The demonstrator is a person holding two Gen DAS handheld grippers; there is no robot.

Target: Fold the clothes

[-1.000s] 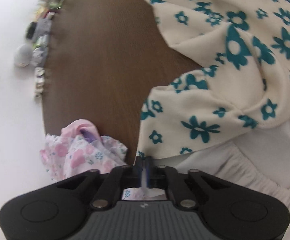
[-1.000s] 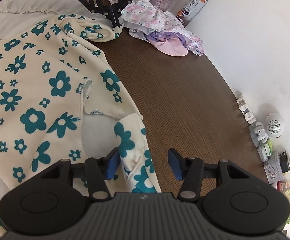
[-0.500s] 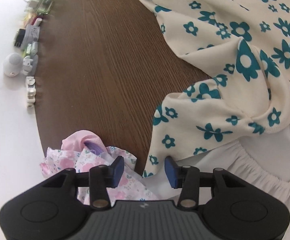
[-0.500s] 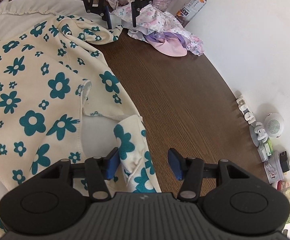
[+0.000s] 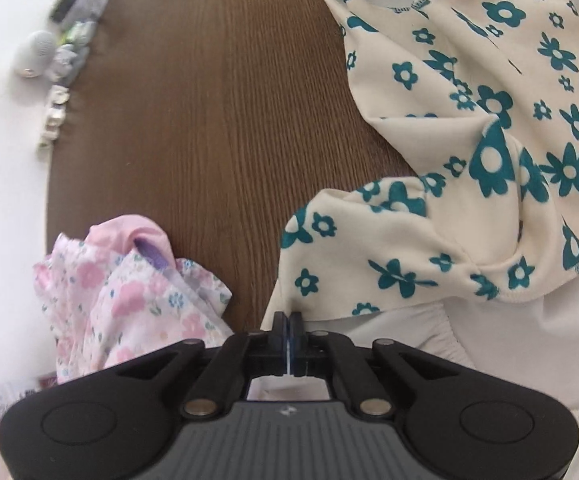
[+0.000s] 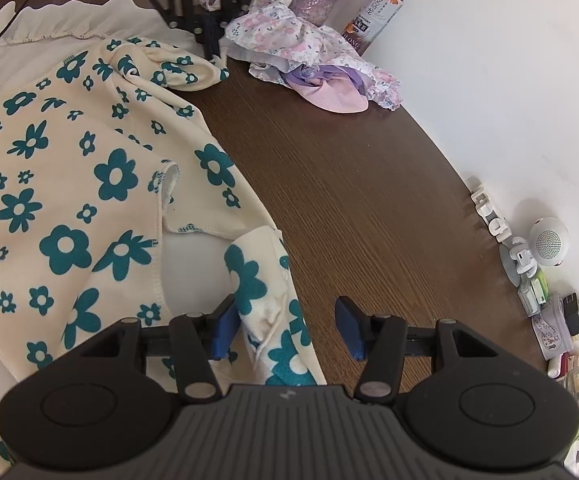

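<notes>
Cream floral garment (image 5: 469,208) in left gripper (image 5: 288,326)

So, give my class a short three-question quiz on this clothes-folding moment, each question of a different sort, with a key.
1. True or false: the left gripper has its fingers shut on a corner of the cream garment with teal flowers.
2. Multiple choice: the right gripper is A) shut on the bottle, B) open with a sleeve of the flowered garment between its fingers, C) shut on the pink floral cloth.
3. Fill in: the pink floral cloth lies crumpled on the brown wooden ____.

Key: 1 true; 2 B; 3 table.
</notes>
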